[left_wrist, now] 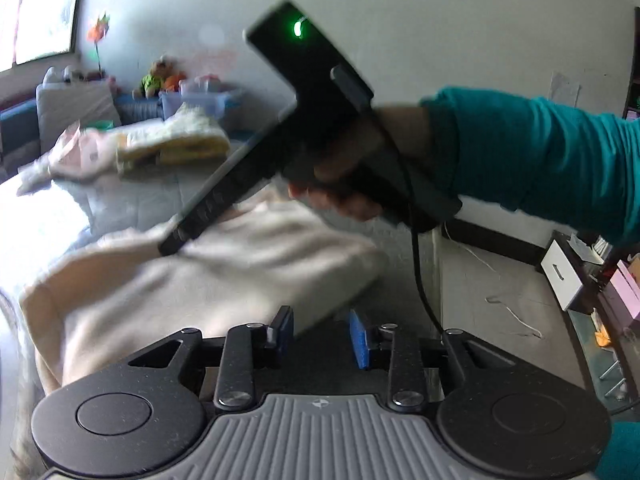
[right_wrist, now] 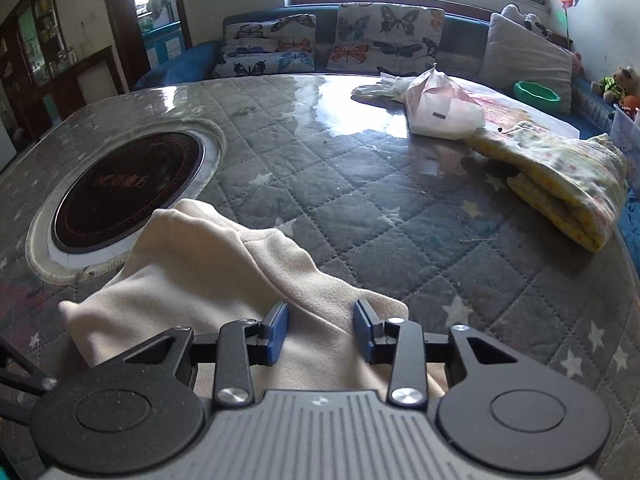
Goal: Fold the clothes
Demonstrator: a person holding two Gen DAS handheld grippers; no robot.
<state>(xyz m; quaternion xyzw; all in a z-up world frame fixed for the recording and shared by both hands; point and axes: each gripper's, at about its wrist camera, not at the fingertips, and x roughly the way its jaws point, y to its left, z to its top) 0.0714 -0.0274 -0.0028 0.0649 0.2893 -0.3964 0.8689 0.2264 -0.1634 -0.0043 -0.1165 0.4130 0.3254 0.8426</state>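
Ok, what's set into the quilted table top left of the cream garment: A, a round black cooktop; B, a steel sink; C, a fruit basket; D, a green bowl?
A: the right wrist view shows a round black cooktop sunk into the quilted table, just beyond the cream garment.

Motion blurs the cream garment [left_wrist: 208,280] and teal sleeve [left_wrist: 532,160] — cut off rightward.

The desk [right_wrist: 360,184] has a quilted star cover under glossy film. On it lie a cream garment [right_wrist: 224,280] near, a folded yellow cloth [right_wrist: 560,176] right, and perhaps a plastic bag [right_wrist: 436,112] far.
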